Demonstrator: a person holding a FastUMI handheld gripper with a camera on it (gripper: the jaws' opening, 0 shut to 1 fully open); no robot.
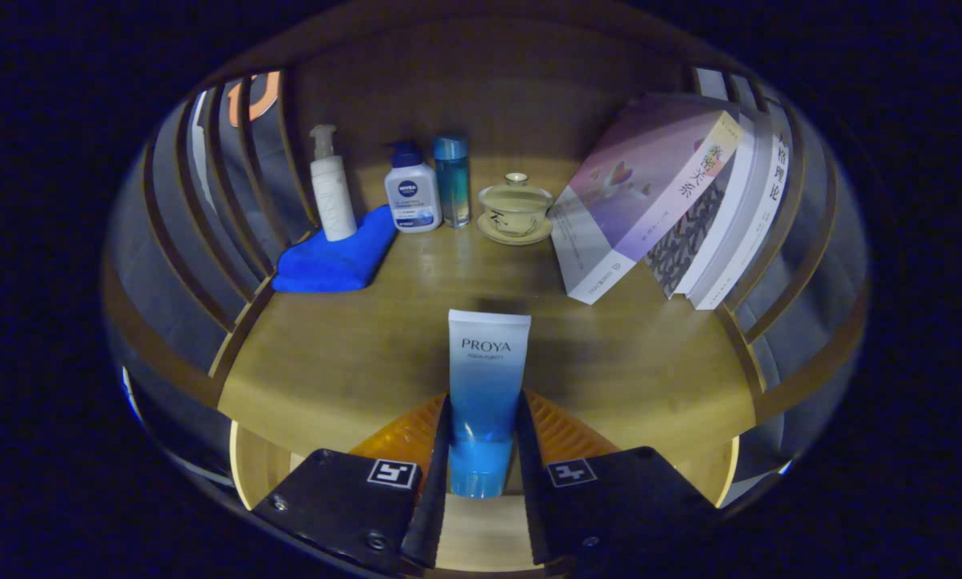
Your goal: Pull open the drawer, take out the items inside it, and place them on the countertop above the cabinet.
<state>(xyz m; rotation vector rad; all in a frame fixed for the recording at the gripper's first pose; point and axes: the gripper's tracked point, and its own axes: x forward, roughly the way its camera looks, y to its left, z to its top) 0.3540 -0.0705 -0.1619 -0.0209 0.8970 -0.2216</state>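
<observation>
our claw (481,450) is clamped on the blue tube (485,386), both fingers pressing its sides, held just above the countertop (352,362). we judge it is out of the drawer; setting it down remains.

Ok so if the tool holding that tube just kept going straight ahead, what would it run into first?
The tool is shut on the blue-and-white tube, pointing across the bare countertop. Straight on, it would probably reach the lidded tea cup or the blue bottle at the back; depth is hard to judge.
</observation>
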